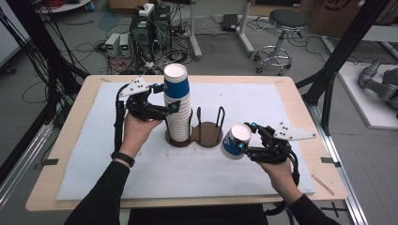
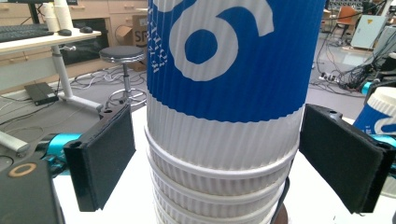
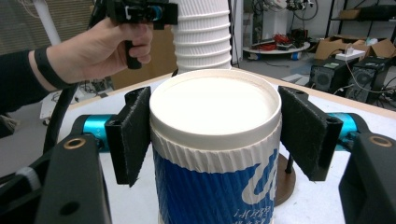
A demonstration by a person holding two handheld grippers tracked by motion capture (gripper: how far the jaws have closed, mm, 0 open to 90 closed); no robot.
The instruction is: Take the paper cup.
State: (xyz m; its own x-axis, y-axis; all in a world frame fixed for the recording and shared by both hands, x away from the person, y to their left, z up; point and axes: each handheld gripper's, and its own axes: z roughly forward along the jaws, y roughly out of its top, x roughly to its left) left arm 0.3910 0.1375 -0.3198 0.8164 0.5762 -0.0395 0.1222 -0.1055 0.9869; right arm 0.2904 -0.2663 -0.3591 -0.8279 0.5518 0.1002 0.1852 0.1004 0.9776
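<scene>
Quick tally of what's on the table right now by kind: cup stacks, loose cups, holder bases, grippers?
Stack of cups, standing on the left holder base: 1
Single cup, clamped in the right gripper: 1
Round holder bases with wire posts: 2
Grippers, counting the left gripper astride the stack: 2
Total: 6

The top cup of the stacked paper cups (image 2: 224, 70) bears a large white figure shaped like a "6" on its blue band, with small white lettering beside it too blurred to read.
</scene>
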